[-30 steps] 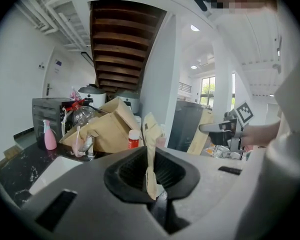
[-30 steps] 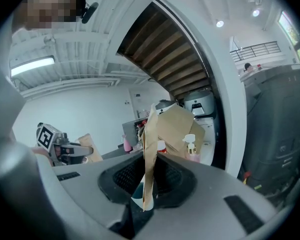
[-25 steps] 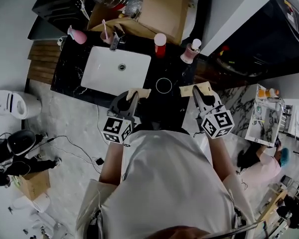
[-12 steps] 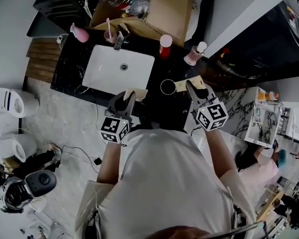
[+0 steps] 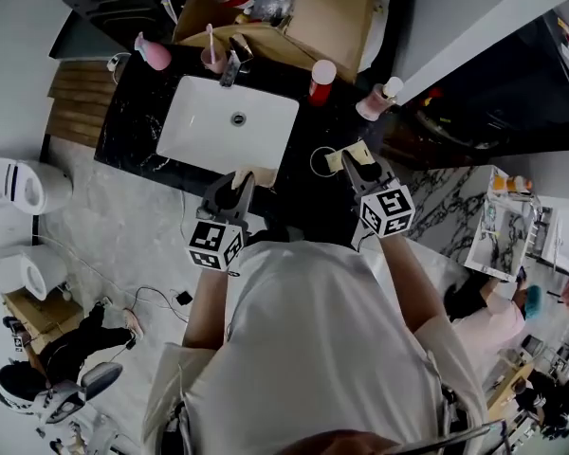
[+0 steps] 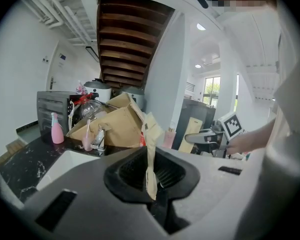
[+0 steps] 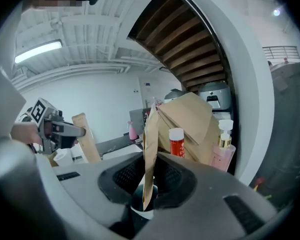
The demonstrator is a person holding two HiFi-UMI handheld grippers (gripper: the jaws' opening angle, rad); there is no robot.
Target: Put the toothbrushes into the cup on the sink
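Each gripper pinches a flat tan toothbrush packet. My left gripper (image 5: 246, 182) is shut on its packet (image 6: 151, 154), held upright over the counter's front edge beside the white sink (image 5: 194, 131). My right gripper (image 5: 354, 163) is shut on the other packet (image 7: 149, 149). That packet's lower end hangs over the mouth of the white cup (image 7: 142, 213), which shows as a ring (image 5: 315, 162) on the black counter right of the sink. In the left gripper view the right gripper (image 6: 206, 136) is at the right with its packet (image 6: 192, 133).
On the black marble counter (image 5: 133, 126) stand a faucet (image 5: 231, 65), a pink bottle (image 5: 155, 54), a pink cup (image 5: 211, 58) with a brush, a red white-capped bottle (image 5: 321, 81) and a pink pump bottle (image 5: 376, 101). Cardboard boxes (image 5: 322, 12) stand behind.
My right gripper has moved left and away from me, bringing its packet over the cup. The left gripper has stayed near the sink's front edge.
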